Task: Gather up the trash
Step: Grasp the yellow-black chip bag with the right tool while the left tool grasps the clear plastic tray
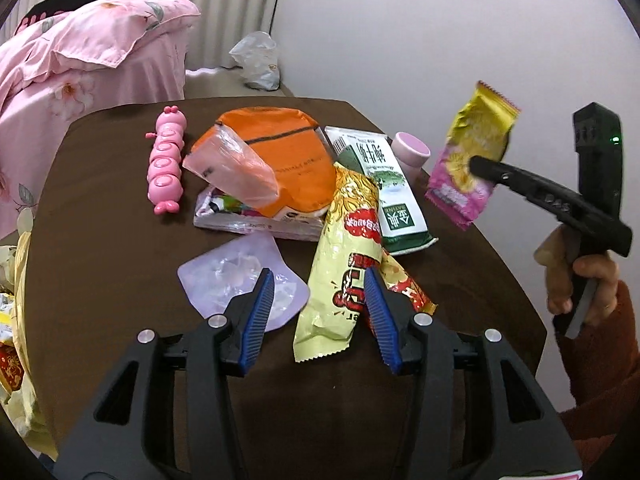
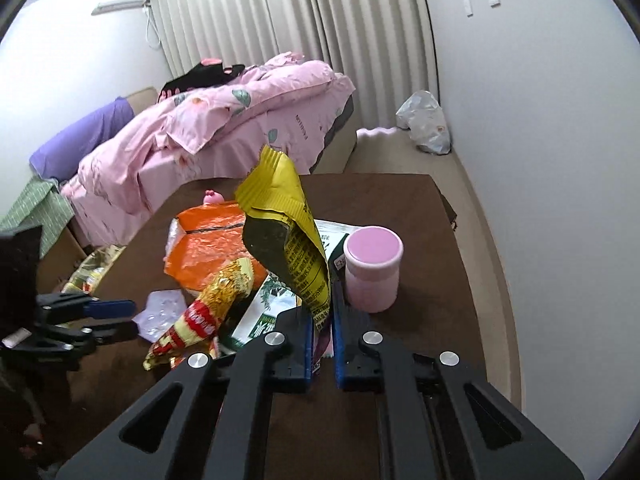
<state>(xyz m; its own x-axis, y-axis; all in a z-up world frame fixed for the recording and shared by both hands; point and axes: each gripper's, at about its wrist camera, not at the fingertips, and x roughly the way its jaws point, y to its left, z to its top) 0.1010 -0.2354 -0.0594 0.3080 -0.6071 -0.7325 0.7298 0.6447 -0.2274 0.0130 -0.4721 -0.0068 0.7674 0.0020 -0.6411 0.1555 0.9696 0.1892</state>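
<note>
Our right gripper (image 2: 322,344) pinches a yellow wrapper (image 1: 476,156), lifted at right of frame; next we bin it. Our left gripper (image 1: 320,308) is spread over the long packet (image 1: 344,256) at centre.

1. My left wrist camera sits low behind the left claw (image 1: 320,300), looking forward and down across the dark brown cloth-covered counter (image 1: 100,220) toward the white wall, close over the litter.
2. My right wrist camera rides behind the right claw (image 2: 322,344), raised above the counter's near right side, facing the pink floral quilted bed (image 2: 240,120) and pleated beige curtains (image 2: 300,20).
3. Both views share the round orange foil pouch (image 1: 288,160), the pink-lidded plastic jar (image 2: 372,276), and each other's claw.
</note>
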